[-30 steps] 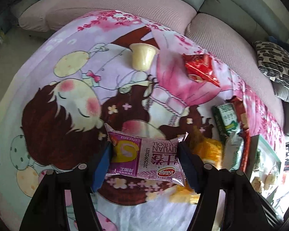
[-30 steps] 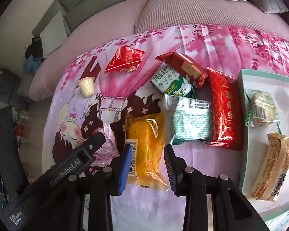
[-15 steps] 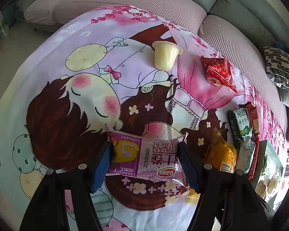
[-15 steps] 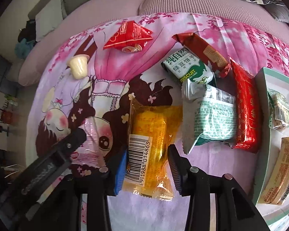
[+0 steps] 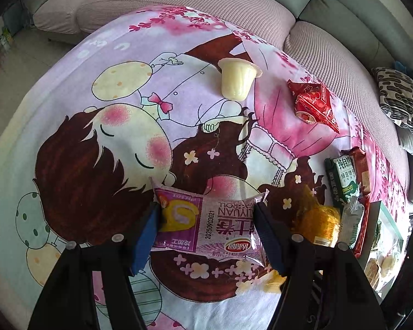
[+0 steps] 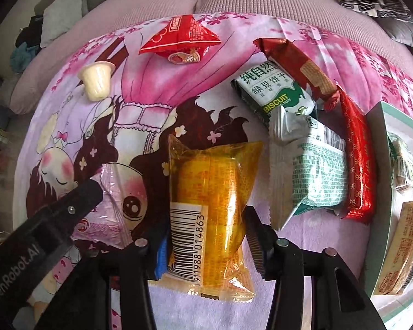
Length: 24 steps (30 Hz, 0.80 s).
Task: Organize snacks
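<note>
Snacks all over a cartoon-print cloth (image 5: 96, 88) with a pinkish sofa (image 5: 179, 2) along its far edge.

The left wrist view is the only one showing the left gripper's (image 5: 206, 209) grip. Its pads press on the two short ends of a purple swiss roll packet (image 5: 223, 228), at about mid-opening. The packet's long axis runs crosswise to the fingers and its print reads upside down. It's over the near middle of the cloth. From the right wrist view you only get one pale corner of it, sticking out behind that gripper's black finger.

The right wrist view gives the right gripper (image 6: 206, 225). Its jaws have just been opening, and they straddle a yellow packet (image 6: 214, 187) without really squeezing it. There's a sliver of gap at the right finger. That packet lies flat with its long axis along the fingers, barcode end nearest the camera, other end pointing at the sofa-side edge.

Only the right view properly shows the teal-rimmed tray (image 6: 377, 165) at the cloth's right edge, with a tan packet (image 6: 404, 247) and a greenish one in it. The left view catches just a slice of the rim.

Between tray and yellow packet:
- a long red packet (image 6: 358, 159)
- a green-and-white packet (image 6: 316, 170)
- a green biscuit packet (image 6: 272, 93)
- a brown wafer packet (image 6: 297, 66)

A jelly cup (image 5: 238, 78) on its side and a red triangular packet (image 5: 314, 104) sit toward the far edge.
</note>
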{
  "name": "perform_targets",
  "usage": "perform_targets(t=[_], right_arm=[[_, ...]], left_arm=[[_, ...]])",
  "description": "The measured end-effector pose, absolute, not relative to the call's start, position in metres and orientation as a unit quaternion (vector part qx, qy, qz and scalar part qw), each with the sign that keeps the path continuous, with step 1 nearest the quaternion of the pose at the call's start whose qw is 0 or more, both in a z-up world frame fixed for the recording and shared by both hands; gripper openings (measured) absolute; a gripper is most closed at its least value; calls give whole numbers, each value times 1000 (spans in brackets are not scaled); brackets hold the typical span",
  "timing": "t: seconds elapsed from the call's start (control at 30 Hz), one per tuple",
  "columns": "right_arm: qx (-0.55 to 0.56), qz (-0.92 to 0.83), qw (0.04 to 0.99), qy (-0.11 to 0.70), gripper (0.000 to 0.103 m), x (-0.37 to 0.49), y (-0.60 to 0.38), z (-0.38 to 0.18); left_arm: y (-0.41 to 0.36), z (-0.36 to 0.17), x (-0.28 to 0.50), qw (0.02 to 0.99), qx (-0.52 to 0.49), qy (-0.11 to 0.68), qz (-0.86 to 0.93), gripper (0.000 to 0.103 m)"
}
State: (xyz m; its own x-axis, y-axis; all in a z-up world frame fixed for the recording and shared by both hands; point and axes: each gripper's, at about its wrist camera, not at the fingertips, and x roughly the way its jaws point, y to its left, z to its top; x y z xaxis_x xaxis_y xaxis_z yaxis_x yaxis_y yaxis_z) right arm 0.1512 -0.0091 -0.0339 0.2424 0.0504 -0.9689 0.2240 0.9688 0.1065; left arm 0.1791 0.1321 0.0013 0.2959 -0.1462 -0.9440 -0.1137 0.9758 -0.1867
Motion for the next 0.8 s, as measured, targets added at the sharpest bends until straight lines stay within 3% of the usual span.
perform_targets(t=[0.17, 0.8], right_arm=[[124, -57, 785, 604, 41, 141, -11, -29], [168, -30, 813, 556, 40, 69, -48, 16]], left_arm=[[129, 2, 178, 797, -110, 593, -14, 70], [101, 27, 169, 808, -116, 574, -69, 70]])
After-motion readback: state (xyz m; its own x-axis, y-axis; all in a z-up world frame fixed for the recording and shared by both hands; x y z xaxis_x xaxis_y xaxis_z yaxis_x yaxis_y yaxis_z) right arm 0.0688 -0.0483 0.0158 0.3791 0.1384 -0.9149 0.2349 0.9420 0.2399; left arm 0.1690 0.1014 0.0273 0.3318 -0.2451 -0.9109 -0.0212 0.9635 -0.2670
